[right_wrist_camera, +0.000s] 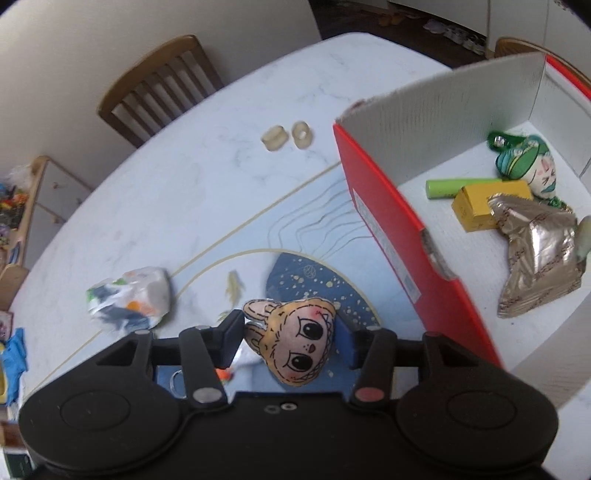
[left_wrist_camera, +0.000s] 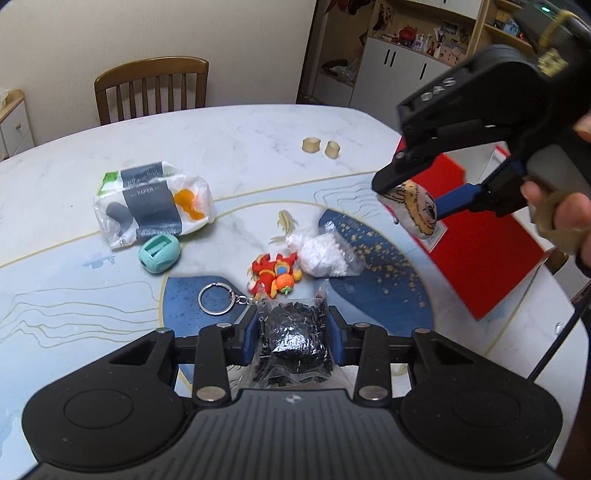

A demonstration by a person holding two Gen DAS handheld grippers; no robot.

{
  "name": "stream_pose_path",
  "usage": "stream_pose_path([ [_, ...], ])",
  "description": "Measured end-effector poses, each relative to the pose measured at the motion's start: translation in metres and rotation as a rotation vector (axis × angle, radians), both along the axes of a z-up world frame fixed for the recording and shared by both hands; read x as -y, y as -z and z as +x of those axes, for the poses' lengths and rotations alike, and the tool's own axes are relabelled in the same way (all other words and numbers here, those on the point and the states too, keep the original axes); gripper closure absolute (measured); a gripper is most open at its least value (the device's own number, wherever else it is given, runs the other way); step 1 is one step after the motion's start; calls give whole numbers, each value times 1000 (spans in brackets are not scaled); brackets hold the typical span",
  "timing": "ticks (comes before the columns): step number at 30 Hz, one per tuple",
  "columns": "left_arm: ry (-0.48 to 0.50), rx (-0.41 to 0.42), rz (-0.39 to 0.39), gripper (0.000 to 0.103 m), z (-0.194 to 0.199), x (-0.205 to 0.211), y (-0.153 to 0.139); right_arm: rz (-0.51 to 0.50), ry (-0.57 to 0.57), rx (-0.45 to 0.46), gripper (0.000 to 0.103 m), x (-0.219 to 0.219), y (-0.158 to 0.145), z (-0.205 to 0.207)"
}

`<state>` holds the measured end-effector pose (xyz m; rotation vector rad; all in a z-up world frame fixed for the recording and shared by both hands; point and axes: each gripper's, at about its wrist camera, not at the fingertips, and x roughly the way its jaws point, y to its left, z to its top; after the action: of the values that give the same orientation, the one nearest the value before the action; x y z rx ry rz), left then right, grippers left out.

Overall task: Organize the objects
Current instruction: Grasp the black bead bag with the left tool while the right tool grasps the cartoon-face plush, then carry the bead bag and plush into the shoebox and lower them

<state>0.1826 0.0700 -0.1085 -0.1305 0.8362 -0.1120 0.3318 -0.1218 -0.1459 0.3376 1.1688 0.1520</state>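
Left gripper [left_wrist_camera: 293,332] is pinching a bag of black parts [left_wrist_camera: 291,339]; right gripper [right_wrist_camera: 291,341] is pinching a plush face charm [right_wrist_camera: 295,339] beside the red box [right_wrist_camera: 413,236]

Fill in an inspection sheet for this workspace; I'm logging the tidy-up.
Surface: patterned table, cluttered.
Job's things: red box holds a green tube, yellow carton, foil pouch.
Clutter: tissue pack, teal case, keyring, red charm, white bag, two wooden rings.
Grippers: left claw shut on a bag of black bits; right claw shut on a plush face.
Cables: black lead, table's right edge.
Surroundings: chair, shelves.
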Motion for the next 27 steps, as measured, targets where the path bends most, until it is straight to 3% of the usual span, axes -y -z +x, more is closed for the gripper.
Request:
stream_pose_path([
  [3, -6, -7, -34, 66, -2, -3, -13, 28, -28, 18, 52, 7, -17, -6],
  [15, 7, 15, -28, 66, -3, 10, -70, 47, -150, 115, 52, 72, -80, -20],
  [27, 54, 35, -33, 66, 24, 81, -103, 13, -211, 142, 52, 157, -92, -3],
])
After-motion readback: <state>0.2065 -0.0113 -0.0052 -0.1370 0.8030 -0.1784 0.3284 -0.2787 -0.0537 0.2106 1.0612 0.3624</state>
